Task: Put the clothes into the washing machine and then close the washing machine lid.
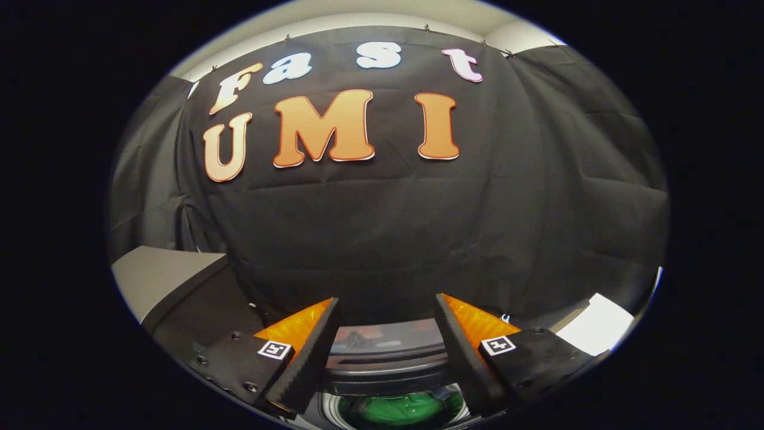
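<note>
My gripper [388,322] is open, with a wide gap and nothing between its fingers. Below and between the fingers sits the washing machine [388,364], seen from above. Its dark raised lid or control panel lies just beyond the round drum opening. A green piece of clothing [400,409] lies inside the drum, directly under the fingers. The gripper hangs above the machine and touches nothing.
A grey slab-like surface [161,278] sits to the left of the fingers. A white flat object [600,325] lies to the right. The black cloth wall rises close behind the machine.
</note>
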### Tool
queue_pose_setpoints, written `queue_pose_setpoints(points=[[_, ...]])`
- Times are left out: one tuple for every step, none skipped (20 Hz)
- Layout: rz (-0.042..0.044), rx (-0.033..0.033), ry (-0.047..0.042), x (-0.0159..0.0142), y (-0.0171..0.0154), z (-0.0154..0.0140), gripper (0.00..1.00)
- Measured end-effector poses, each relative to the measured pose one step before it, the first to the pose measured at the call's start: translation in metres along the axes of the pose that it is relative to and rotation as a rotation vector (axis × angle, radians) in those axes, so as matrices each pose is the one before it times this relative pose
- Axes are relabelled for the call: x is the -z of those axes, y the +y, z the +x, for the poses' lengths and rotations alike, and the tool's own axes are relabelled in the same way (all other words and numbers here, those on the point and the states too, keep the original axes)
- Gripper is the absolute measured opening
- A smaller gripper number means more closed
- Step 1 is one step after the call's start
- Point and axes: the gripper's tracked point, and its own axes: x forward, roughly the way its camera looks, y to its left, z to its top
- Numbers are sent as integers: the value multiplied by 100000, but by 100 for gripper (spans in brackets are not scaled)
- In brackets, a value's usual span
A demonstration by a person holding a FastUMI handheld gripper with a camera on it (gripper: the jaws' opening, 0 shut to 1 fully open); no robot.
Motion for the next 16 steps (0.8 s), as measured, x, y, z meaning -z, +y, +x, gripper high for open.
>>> queue_pose_setpoints(points=[[302,-924,527,540,67,-511,100],[-1412,-141,-406,215,-114,-384,100],[-2991,625,-856,97,-157,-279,100],[-3617,839,-594,139,-327,-384,100],[-2181,321,-543,11,-153,-394,100],[-1082,-414,-414,36,116,-331,100],[-344,-333,-474,-63,41,-423,100],[11,-358,-488,-148,-34,-398,99],[-208,-427,-927,-297,-85,-407,99],[-418,-289,-938,-331,-167,-579,98],[-27,-494,-1168,-414,62,-674,98],[769,-916,-1206,-370,75,-803,98],[1757,-1721,-982,-416,326,-819,98],[1597,-1808,-1803,-706,409,-932,98],[527,-1014,-1961,-783,143,-1060,98],[31,-1252,-2018,-798,117,-1086,98]])
